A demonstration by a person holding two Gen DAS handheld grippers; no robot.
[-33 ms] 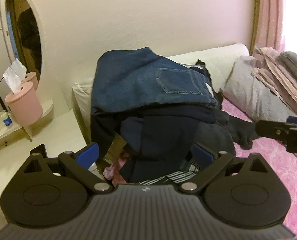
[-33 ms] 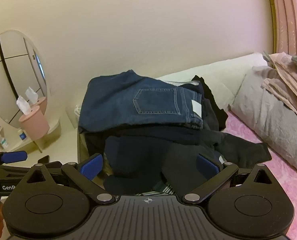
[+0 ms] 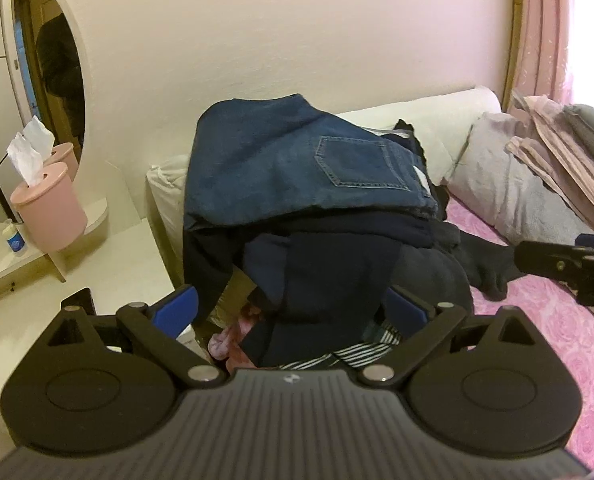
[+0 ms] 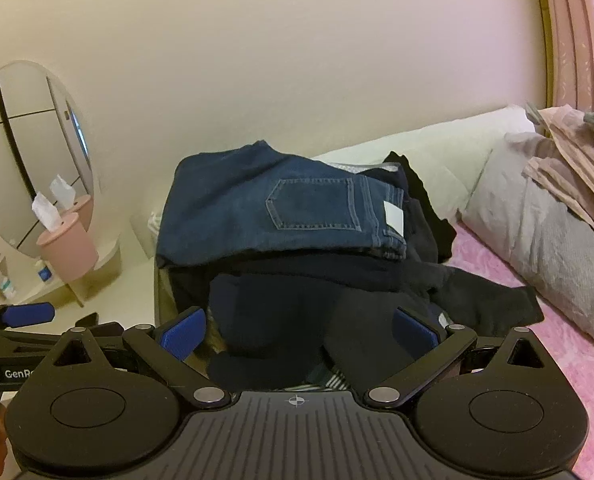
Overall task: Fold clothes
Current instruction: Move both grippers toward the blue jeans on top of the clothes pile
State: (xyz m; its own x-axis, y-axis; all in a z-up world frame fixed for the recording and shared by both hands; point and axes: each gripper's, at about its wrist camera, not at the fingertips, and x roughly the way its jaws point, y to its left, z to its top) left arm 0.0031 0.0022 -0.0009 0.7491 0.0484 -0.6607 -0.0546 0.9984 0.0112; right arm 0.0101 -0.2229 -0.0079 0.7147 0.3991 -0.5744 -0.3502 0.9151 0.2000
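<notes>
Facing a heap of dark clothes (image 3: 329,248) piled at the head of a bed with a pink rose-patterned cover (image 3: 557,344), both grippers hover just short of the heap with nothing between their blue pads. On top of the heap lies a folded pair of blue denim jeans (image 3: 297,176) with 1 back pocket showing; under it sit navy and black garments, and a black sleeve-like piece trails right onto the bed cover. At the bottom of the heap, close to the left gripper (image 3: 293,312), a black-and-white striped cloth (image 3: 361,350) and a bit of pink fabric (image 3: 227,340) peek out. The left gripper's jaws are spread wide, 1 pad on each side of the dark bundle without touching it that I can tell. The right gripper (image 4: 299,330) is likewise spread wide and holds nothing; its black tip shows at the right edge of the left wrist view. Left of the bed stands a white counter (image 3: 109,256) carrying a round pink tissue holder (image 3: 51,210) before an oval mirror (image 3: 29,80). A grey pillow (image 4: 537,204) and folded pinkish-beige bedding (image 4: 569,168) lie at the right, beside a pink curtain (image 3: 545,28).
</notes>
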